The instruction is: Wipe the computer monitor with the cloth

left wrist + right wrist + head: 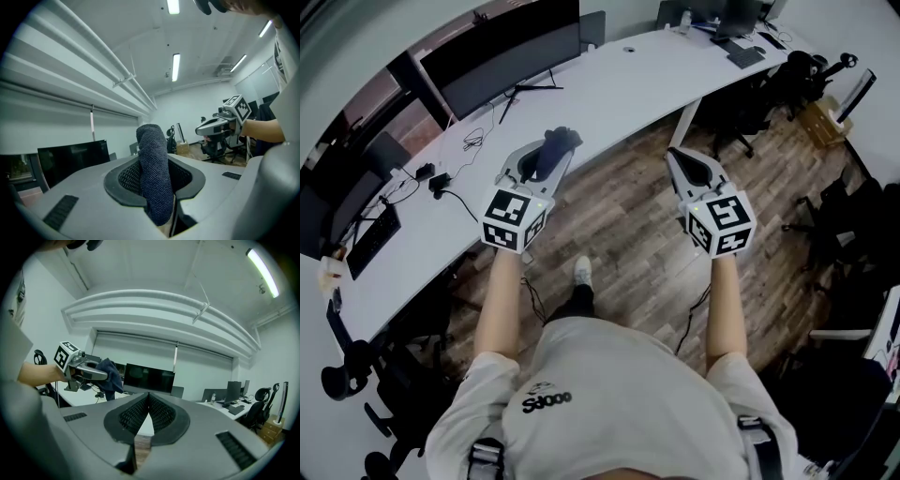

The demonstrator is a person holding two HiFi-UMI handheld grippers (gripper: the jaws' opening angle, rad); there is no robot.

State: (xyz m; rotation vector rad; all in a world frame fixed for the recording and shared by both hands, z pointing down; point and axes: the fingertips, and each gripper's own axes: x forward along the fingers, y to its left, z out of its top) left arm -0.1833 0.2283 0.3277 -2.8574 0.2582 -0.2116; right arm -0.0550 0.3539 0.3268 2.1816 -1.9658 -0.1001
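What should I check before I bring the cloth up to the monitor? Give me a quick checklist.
1. Cloth held firmly: ok, the left gripper is shut on it and dark fabric sticks out past the tips.
2. Right gripper free: ok, jaws together, nothing between them.
3. Monitor in sight: ok, its dark screen stands across the white desk.
4. Cloth on the screen: not ok, it hangs near the desk's front edge, apart from the screen.
5. Where the screen is dirty: cannot tell.
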